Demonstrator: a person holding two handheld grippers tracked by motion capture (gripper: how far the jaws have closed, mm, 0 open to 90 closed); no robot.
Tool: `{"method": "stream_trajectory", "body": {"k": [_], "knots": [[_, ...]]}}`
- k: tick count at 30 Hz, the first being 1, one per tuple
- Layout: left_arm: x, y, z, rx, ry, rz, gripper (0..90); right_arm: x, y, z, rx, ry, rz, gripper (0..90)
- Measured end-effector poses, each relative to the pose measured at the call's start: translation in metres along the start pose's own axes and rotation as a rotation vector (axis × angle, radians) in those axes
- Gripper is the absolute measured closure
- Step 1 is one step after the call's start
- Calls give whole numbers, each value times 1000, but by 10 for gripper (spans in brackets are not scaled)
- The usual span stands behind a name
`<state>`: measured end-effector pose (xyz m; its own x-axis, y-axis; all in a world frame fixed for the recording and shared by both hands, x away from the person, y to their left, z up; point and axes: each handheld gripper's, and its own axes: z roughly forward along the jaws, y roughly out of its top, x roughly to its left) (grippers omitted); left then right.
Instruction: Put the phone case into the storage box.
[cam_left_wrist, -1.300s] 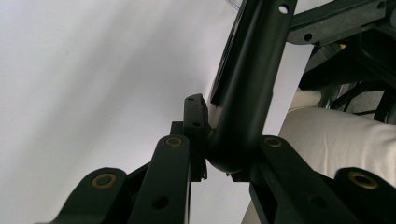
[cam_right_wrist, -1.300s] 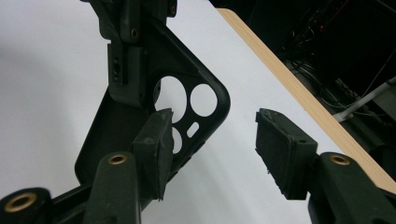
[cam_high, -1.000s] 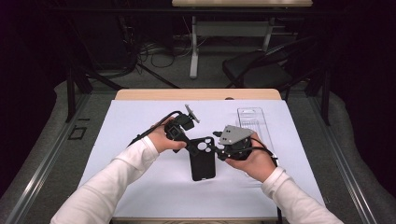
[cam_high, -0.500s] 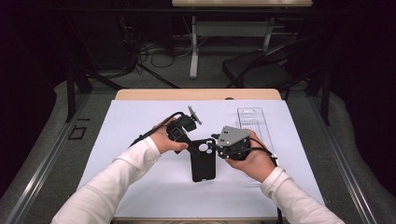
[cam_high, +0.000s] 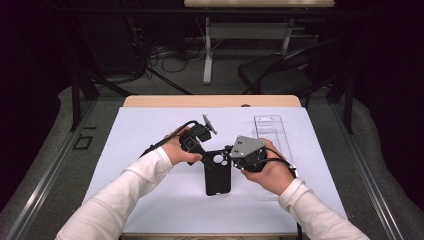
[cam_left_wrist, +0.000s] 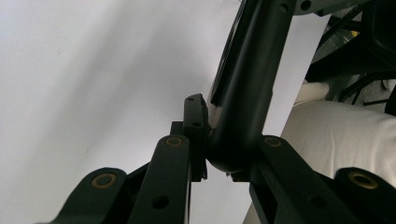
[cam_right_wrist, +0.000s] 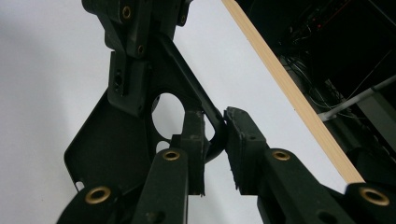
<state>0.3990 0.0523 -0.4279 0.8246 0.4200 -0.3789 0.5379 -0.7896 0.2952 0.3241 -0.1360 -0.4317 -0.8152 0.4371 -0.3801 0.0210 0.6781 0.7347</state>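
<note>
A black phone case (cam_high: 218, 172) lies mid-table on the white sheet (cam_high: 150, 125). The left gripper (cam_high: 204, 156) pinches its far left corner; the right gripper (cam_high: 231, 156), jaws just closing, clamps its far right edge. Farther right rests a clear tray (cam_high: 272, 131).

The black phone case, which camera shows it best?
The high view: the whole phone case lies flat on the white sheet, camera hole visible. The right gripper view shows its corner and hole; the left gripper view just its rim.
</note>
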Motion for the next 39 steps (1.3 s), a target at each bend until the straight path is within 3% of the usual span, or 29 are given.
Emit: {"method": "stream_trajectory", "body": {"k": [21,39], "knots": [[-2,2,1,0,13,11,809,1,2,1,47,-17,-18,805],[-2,-1,-7,-42,21,14,747,-1,5,-2,29,-46,-30,809]]}}
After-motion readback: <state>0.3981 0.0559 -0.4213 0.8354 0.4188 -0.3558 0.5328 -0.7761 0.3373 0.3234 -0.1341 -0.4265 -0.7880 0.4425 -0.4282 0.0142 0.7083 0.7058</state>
